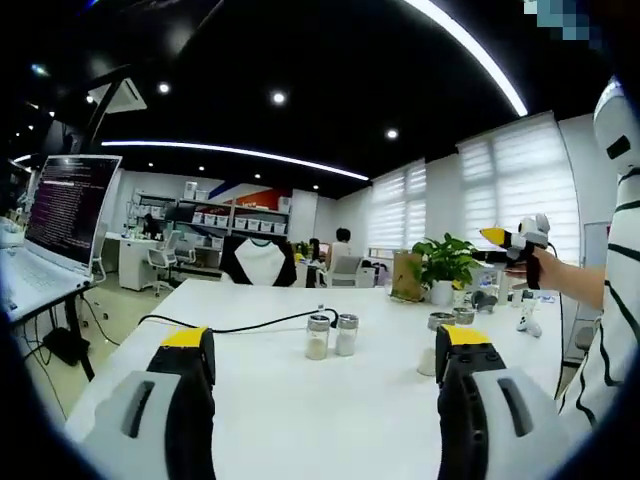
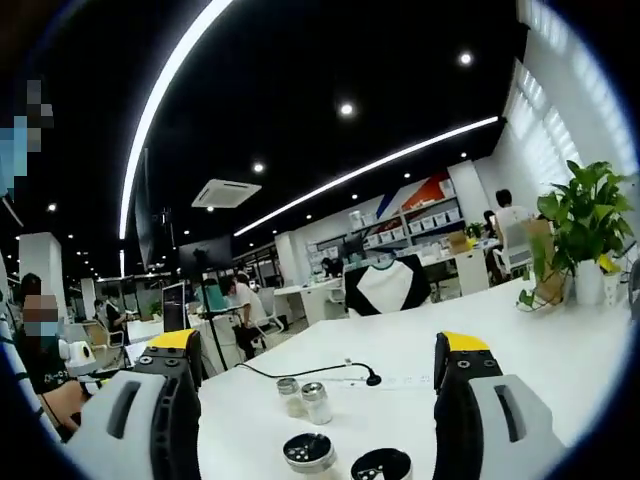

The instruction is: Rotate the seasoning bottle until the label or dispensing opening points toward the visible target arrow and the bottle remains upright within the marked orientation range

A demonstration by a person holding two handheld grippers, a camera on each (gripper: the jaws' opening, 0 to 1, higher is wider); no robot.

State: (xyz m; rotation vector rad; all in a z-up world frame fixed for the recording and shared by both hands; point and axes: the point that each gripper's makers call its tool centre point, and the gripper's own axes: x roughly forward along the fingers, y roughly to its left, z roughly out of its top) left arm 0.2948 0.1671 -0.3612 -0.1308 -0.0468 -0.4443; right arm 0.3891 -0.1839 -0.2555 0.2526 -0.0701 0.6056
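The left gripper (image 1: 325,350) hovers above the white tabletop (image 1: 290,410), jaws spread wide with nothing between them. Ahead of it stand two small seasoning bottles (image 1: 331,335), upright and touching, just before a black cable (image 1: 230,326). The right gripper (image 2: 320,365) is likewise agape and empty; below it sit two dark-lidded jars (image 2: 345,458), with a potted plant (image 2: 585,235) farther off
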